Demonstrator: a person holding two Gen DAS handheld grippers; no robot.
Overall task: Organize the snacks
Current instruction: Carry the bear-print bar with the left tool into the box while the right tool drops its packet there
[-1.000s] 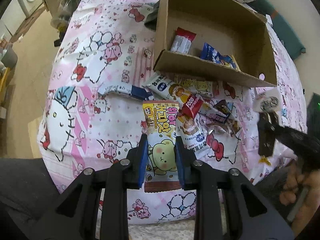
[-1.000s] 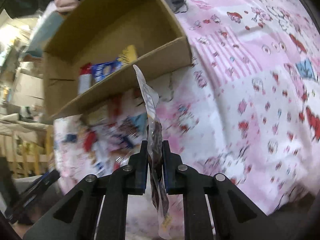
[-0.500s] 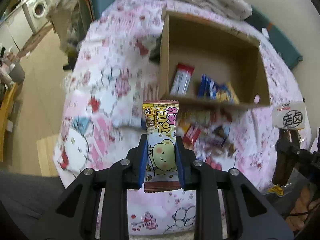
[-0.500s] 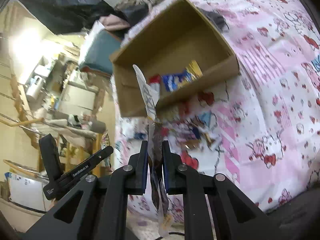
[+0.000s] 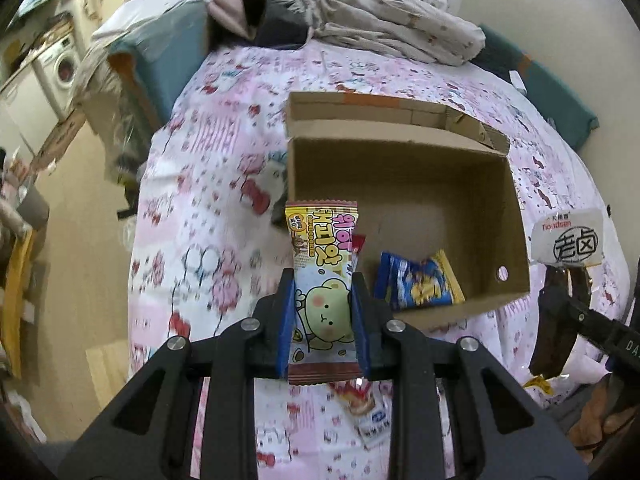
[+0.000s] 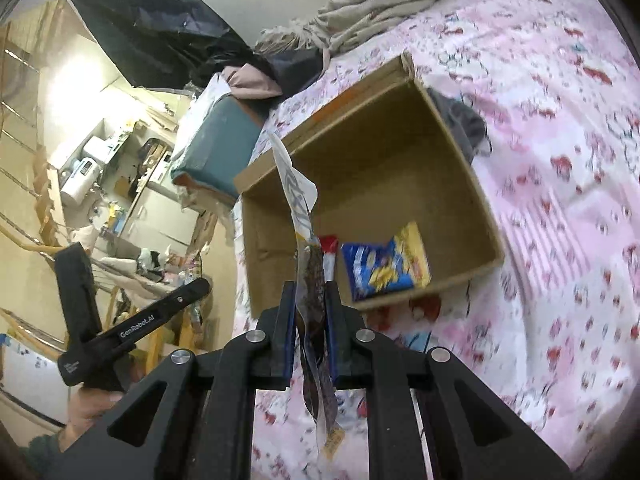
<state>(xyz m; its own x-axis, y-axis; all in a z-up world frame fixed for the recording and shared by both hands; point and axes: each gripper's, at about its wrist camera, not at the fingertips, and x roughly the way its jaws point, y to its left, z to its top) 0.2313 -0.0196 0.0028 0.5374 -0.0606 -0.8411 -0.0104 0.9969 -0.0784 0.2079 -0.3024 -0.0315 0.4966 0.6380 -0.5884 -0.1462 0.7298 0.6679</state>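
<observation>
**Two packets being carried to the box, more left**

Left gripper (image 5: 323,322) is being kept clamped on a yellow snack packet (image 5: 322,276); right gripper (image 6: 311,332) is clamped on a clear packet (image 6: 310,280). Both are being held above the box (image 5: 516,216), where a blue bag (image 5: 416,282) is lying. A loose snack (image 5: 366,412) is waiting on the bedsheet (image 5: 192,240).

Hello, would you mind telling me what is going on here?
A person is sorting snacks into a cardboard box on a pink bedspread. The left gripper grips a yellow bear-print packet; the right gripper pinches a clear dark-filled packet. A blue packet and a red one already lie inside.
</observation>
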